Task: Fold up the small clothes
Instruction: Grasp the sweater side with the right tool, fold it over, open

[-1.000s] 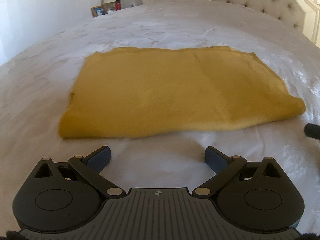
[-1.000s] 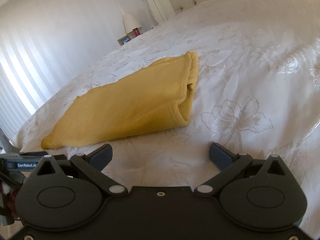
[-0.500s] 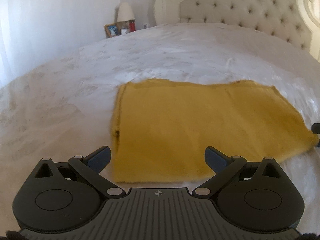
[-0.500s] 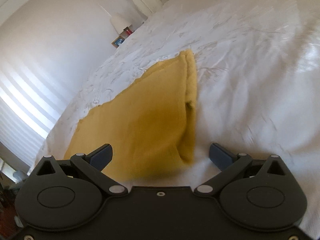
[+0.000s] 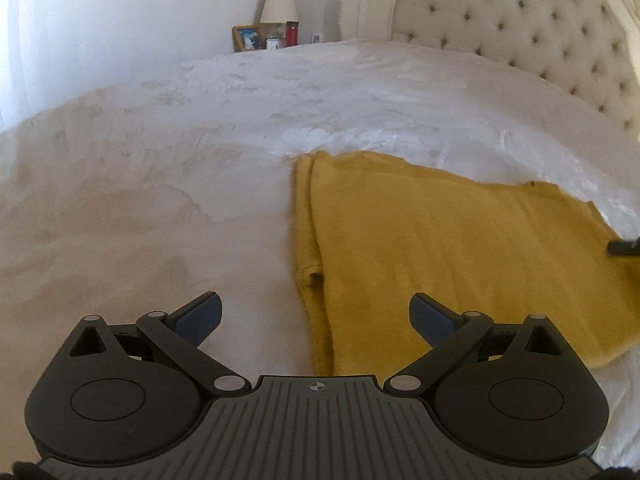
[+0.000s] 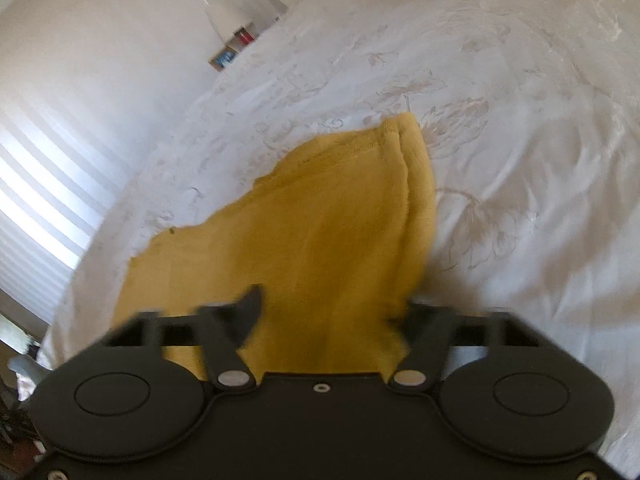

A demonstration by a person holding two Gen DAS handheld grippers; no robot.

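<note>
A folded yellow garment [image 5: 460, 248] lies flat on the white bedspread [image 5: 160, 200]. In the left wrist view my left gripper [image 5: 316, 316] is open and low over the garment's near left edge, with the folded edge running between its blue pads [image 5: 200, 314]. In the right wrist view the garment [image 6: 320, 220] reaches right up to my right gripper [image 6: 332, 316]. Its jaws are closing, blurred, with the near right corner of the cloth between them. A dark tip of the right gripper [image 5: 624, 246] shows at the garment's right edge in the left wrist view.
A tufted headboard [image 5: 520, 32] stands at the far end of the bed. Beyond the bed's far left corner are a lamp [image 5: 279, 4], a picture frame [image 5: 248, 38] and a red bottle [image 5: 292, 34]. Window blinds [image 6: 40, 200] fill the left wall.
Both grippers have closed in on the garment, the left to its left edge and the right to its right corner. The right jaws have gone from wide open to partly closed around the cloth.
</note>
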